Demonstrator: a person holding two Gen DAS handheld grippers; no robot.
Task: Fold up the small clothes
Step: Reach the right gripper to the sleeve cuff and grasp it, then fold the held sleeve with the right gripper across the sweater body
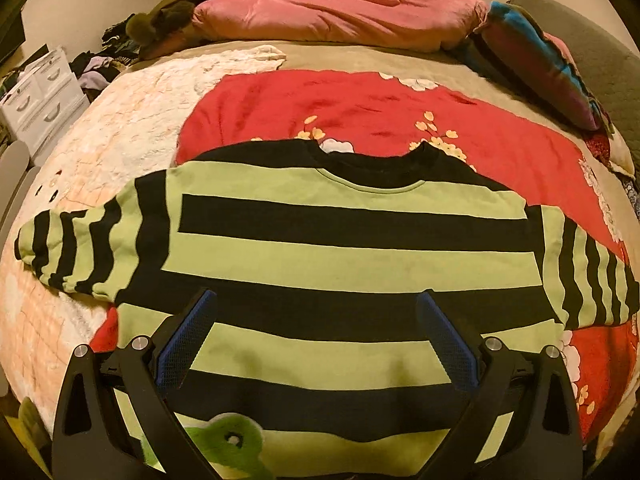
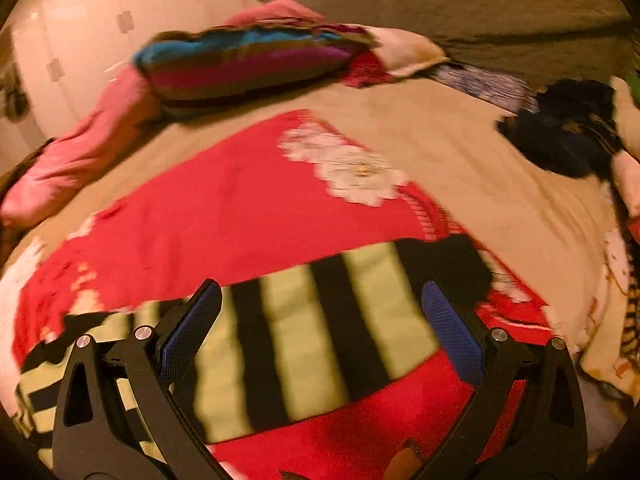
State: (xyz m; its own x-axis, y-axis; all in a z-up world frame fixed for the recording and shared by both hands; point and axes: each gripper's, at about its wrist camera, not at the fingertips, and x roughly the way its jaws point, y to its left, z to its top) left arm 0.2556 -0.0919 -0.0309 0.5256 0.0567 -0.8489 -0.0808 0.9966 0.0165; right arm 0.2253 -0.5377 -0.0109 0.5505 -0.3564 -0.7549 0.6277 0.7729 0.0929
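Observation:
A small green-and-black striped sweater (image 1: 320,248) lies flat on the bed, neckline away from me, both sleeves spread out sideways. A green patch (image 1: 236,440) shows near its hem. My left gripper (image 1: 316,316) hovers open over the lower body of the sweater, blue pads wide apart with nothing between them. In the blurred right wrist view, my right gripper (image 2: 322,308) stands open above the sweater's right sleeve (image 2: 320,328), which runs across the red blanket with its black cuff (image 2: 444,268) at the far end.
The sweater rests on a red floral blanket (image 1: 360,112) over a beige bed cover (image 2: 460,152). A pink duvet (image 1: 332,16) and striped pillow (image 2: 248,60) lie at the far side. Dark clothes (image 2: 568,128) sit to the right; white drawers (image 1: 40,92) stand left of the bed.

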